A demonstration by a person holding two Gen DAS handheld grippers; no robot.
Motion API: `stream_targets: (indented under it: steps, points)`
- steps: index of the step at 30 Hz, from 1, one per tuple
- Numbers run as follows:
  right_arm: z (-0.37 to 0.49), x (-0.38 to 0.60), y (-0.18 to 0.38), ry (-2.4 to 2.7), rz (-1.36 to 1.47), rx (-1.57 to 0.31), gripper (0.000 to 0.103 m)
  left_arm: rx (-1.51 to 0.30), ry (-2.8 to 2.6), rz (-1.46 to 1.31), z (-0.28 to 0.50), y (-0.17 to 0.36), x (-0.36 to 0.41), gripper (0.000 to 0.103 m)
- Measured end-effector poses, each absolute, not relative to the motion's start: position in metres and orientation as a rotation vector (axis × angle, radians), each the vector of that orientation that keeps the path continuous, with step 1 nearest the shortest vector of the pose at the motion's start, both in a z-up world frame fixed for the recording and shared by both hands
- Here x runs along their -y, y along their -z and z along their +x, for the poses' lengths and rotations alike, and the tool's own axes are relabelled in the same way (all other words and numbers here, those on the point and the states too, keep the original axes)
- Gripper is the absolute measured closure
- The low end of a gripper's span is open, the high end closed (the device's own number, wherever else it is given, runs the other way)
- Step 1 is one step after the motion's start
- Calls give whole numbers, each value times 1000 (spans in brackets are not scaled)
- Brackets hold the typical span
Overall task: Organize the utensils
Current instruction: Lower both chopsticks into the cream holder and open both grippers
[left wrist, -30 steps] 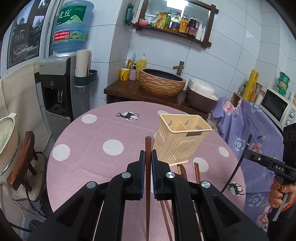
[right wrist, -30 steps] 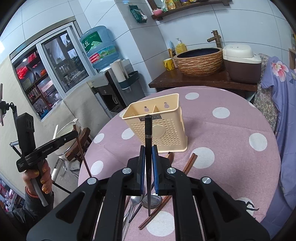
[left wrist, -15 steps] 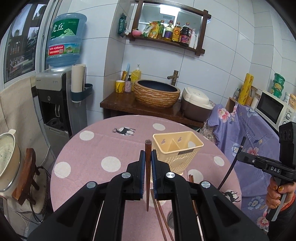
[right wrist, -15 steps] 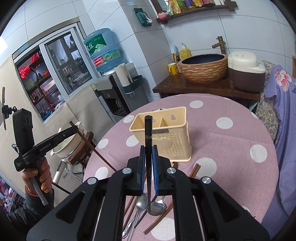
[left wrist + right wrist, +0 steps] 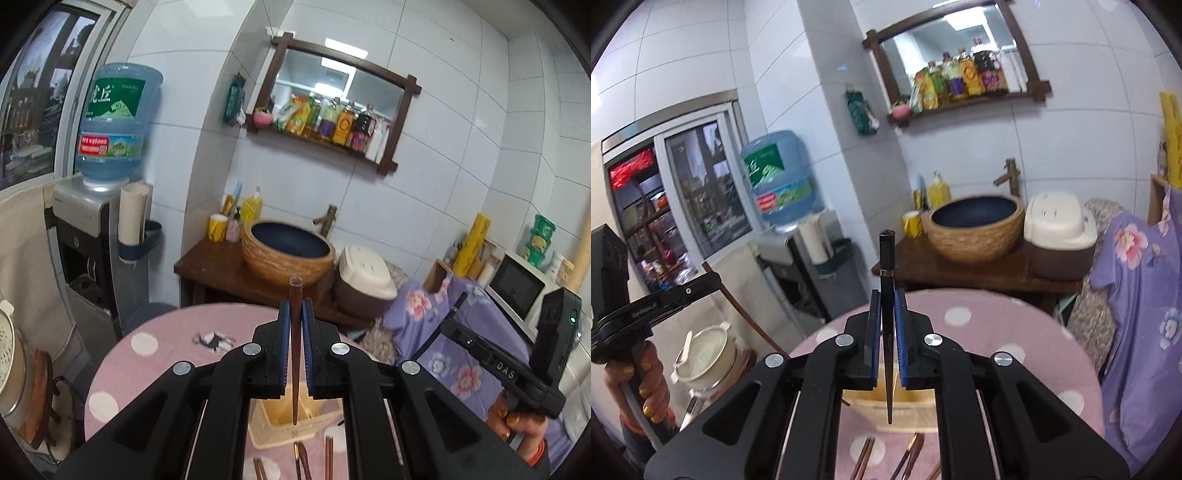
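The left tool (image 5: 294, 354) was clamped on a brown chopstick (image 5: 295, 350), its tip hanging over the cream utensil basket (image 5: 280, 417) at 6 o'clock. The right tool (image 5: 887, 350) was clamped on a black chopstick (image 5: 887, 295), also above the basket. Neither was inside yet. More chopsticks (image 5: 864, 458) were lying on the table (image 5: 1015, 332), so I judge most of the work was left.

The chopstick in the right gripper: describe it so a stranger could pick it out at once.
Start at the pink polka-dot table, then the cream utensil holder on it. Directly above hangs the black chopstick, pinched upright between the right gripper fingers. Unlike the brown chopsticks lying flat nearby, it is black with a thin silver band.
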State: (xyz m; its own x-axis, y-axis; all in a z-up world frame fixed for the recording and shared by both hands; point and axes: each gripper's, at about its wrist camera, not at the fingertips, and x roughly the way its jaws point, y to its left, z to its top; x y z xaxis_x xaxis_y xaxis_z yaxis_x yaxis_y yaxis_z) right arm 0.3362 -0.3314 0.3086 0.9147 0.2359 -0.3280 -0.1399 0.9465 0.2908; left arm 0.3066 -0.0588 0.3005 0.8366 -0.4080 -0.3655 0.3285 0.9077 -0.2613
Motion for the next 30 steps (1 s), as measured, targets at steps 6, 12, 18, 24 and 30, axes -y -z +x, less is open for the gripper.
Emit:
stream_targets:
  steps: [6,12,18,24,30]
  points:
    - [371,317,-282,-124,217,-384,95,-432,322,-145,336,-271,87,95]
    - [391,306,-226,-118,203,-477,95,-549,307,-143,356,-209,97,95]
    - [394,304,-194,-117,193,-528,95,-620,292,-118,363,-170,101,95]
    - [397,307,-184,-114,209,-543,95,-605,282,-108,364,-166,100,95]
    - [394,309,-182,-128,231,-525,88,-612,304,-119,361,-166,99,90]
